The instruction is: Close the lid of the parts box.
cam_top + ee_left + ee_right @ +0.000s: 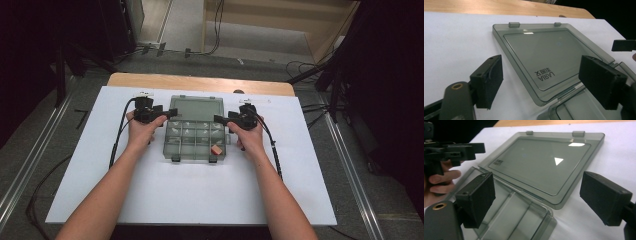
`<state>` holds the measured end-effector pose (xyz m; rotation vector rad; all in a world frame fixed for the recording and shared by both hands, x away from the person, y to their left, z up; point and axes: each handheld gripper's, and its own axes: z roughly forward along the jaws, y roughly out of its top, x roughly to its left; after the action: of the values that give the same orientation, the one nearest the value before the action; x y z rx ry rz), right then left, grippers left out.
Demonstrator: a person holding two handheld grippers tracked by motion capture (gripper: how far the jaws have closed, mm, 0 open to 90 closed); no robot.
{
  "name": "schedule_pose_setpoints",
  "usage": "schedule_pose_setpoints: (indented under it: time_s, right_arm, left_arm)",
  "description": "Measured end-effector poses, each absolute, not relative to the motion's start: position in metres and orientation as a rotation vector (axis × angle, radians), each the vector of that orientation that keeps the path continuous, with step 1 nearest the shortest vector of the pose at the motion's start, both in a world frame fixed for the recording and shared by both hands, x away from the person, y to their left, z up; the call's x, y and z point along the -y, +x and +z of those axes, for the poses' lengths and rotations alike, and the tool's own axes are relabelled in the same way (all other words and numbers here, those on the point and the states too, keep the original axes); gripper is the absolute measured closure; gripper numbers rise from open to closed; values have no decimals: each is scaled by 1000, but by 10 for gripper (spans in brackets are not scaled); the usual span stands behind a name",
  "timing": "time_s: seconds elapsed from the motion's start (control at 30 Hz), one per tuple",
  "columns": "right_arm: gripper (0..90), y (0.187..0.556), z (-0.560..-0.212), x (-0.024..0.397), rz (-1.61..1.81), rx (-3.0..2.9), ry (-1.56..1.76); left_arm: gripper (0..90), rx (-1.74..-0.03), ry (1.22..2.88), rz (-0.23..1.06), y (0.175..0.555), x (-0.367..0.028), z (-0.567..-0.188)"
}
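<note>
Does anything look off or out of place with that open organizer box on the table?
Nothing stands out. The organizer box sits square on the white sheet, its lid flat open behind it, unbroken. One orange piece lies in a front compartment.

The right gripper is holding its two black jaws apart, with no pad pressing on anything. Between them, the clear box is sitting with its compartments open toward the camera. Beyond the box, the smoky lid is lying flat on the white sheet, hinged along the box's far edge. To the left of the lid, the left gripper is hanging in a hand, just above the box's corner.
</note>
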<state>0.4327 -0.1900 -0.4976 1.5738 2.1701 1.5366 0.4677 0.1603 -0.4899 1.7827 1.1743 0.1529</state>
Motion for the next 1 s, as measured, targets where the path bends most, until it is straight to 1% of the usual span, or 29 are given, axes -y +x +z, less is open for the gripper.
schedule_pose_setpoints:
  time_s: [0.1, 0.13, 0.17, 0.23, 0.33, 0.37, 0.5, 0.77, 1.0]
  right_arm:
    - [154, 435, -500, 190, 1533, -2160, 1612]
    - [187, 436, -501, 190, 1524, -2151, 1622]
    - [198, 436, -501, 190, 1515, -2146, 1634]
    - [227, 438, -503, 191, 1507, -2131, 1659]
    - [247, 440, -508, 192, 1483, -2121, 1684]
    - [251, 441, -509, 192, 1475, -2116, 1699]
    - [283, 444, -512, 190, 1466, -2113, 1721]
    - [293, 448, -515, 179, 1433, -2138, 1737]
    - [295, 452, -518, 178, 1414, -2151, 1754]
  left_arm:
    - [240, -1179, 1778, 132, 469, -159, -492]
    - [254, -1183, 1772, 127, 469, -159, -493]
    - [264, -1184, 1769, 126, 470, -159, -494]
    - [303, -1195, 1770, 121, 470, -158, -495]
    - [321, -1199, 1782, 117, 471, -156, -496]
    - [341, -1202, 1787, 113, 471, -154, -497]
    - [343, -1228, 1796, 103, 472, -150, -498]
    - [342, -1261, 1821, 91, 474, -146, -502]
    - [336, -1279, 1833, 88, 476, -144, -505]
